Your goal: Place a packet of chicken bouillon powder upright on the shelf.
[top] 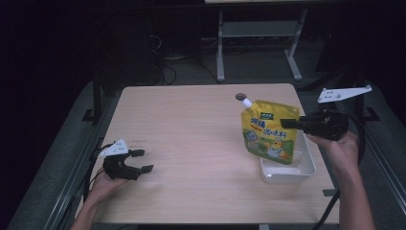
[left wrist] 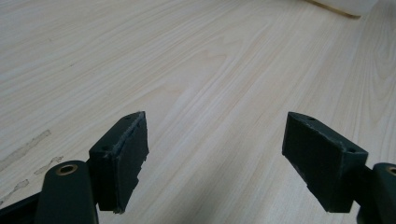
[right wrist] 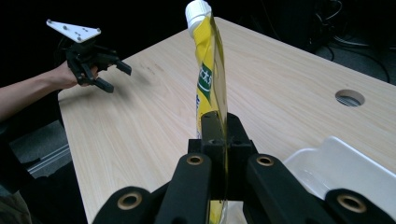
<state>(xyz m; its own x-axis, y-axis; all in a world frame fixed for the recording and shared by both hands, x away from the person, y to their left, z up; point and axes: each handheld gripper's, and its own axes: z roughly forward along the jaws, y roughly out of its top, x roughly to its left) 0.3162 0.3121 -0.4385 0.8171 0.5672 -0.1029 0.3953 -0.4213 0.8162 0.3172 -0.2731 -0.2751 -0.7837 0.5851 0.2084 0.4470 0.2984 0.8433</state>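
- Right gripper first: on my screen its jaws are clamped on the upper right edge of the yellow pouch, so that one's got a proper grip.
- The pouch is held up off the tabletop, hanging upright-ish with its white cap at the top left corner, tilted a bit.
- Its bottom edge sits over the near-left part of the white tray, which is on the right side of the tabletop close to the front edge. Can't tell from the high view whether the pouch bottom actually touches the tray or just hangs above it.
- In the right gripper view the pouch is edge-on, a thin yellow sheet pinched between the two black jaws, cap up top. The tray shows low right there.
- There's a round cable hole in the tabletop just behind the cap.
- Left gripper is way over on the near-left side, well apart from the pouch, resting low by the tabletop in the person's left hand.
- Its jaws are spread wide with nothing between them; the left gripper view has plain wood grain in the gap between the pads.
- You can also see the left gripper far off in the right gripper view, jaws apart there too.
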